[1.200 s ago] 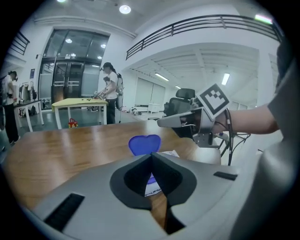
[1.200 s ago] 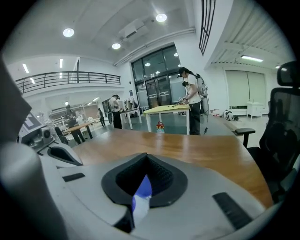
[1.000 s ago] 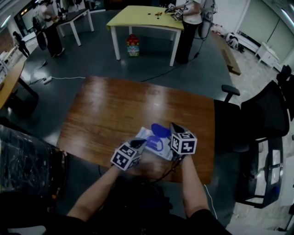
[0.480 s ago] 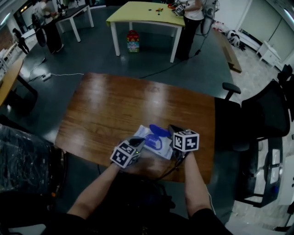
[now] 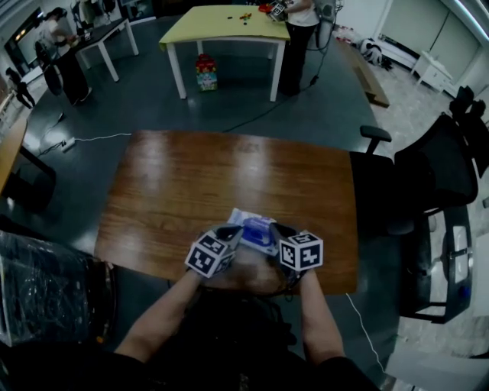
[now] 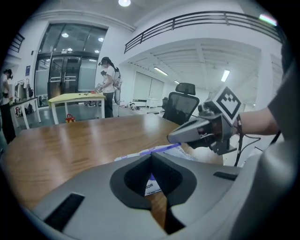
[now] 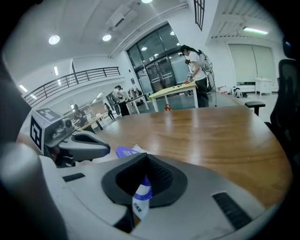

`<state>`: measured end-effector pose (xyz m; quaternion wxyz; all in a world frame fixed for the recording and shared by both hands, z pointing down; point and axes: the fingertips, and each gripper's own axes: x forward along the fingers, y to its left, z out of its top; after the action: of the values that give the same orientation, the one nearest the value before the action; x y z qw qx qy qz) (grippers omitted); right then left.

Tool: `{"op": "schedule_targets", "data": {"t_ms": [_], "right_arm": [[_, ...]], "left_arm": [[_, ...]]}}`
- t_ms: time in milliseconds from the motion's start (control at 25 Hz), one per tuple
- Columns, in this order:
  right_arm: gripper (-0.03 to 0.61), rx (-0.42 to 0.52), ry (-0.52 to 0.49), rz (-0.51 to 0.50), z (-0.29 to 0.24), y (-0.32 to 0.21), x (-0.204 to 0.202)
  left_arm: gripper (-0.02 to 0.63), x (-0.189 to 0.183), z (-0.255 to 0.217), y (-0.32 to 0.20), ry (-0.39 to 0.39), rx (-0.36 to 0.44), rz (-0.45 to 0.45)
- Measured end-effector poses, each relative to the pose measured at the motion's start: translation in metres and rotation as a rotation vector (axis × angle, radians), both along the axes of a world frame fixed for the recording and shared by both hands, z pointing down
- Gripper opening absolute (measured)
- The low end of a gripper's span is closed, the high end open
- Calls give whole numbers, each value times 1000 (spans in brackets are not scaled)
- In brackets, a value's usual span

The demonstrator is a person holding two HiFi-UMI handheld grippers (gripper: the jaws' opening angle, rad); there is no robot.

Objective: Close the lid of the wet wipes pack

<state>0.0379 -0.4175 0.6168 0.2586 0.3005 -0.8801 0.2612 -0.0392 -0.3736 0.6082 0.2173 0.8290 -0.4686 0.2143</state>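
Note:
The wet wipes pack (image 5: 246, 222), white with a blue lid (image 5: 258, 227), lies near the front edge of the brown wooden table (image 5: 191, 183). My left gripper (image 5: 230, 232) is at the pack's left side and my right gripper (image 5: 276, 229) at its right, both shut. In the left gripper view the lid (image 6: 161, 149) shows as a thin purple strip lying low on the pack, just under the right gripper (image 6: 171, 137). Past my right gripper (image 7: 146, 158), the right gripper view shows the lid (image 7: 125, 151) beside the left gripper (image 7: 104, 150). Whether either tip touches the pack is hidden.
A black office chair (image 5: 435, 176) stands just right of the table. Beyond the table's far edge are a yellow table (image 5: 221, 23) with a person (image 5: 294, 30) at it and a colourful box (image 5: 203, 74) on the floor. A dark wrapped bulk (image 5: 38, 282) sits at my left.
The blue lid stood raised a second ago and now lies low on the pack. Both grippers have drawn closer together over the pack.

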Motion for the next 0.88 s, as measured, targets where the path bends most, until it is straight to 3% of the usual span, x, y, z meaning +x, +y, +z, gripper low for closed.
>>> {"op": "schedule_targets", "data": {"t_ms": [200,480,880], "right_arm": [[8,-19,18,30,9,24,-3],[8,-63,26,77,24,43,-3],[8,-102,64,119,46,49,-2]], "left_arm": [[-5,4,-6,1,6,10,40],[-5,19,23,0,-35,-64,135],[-5,24,53,1,-66,-138,180]]}}
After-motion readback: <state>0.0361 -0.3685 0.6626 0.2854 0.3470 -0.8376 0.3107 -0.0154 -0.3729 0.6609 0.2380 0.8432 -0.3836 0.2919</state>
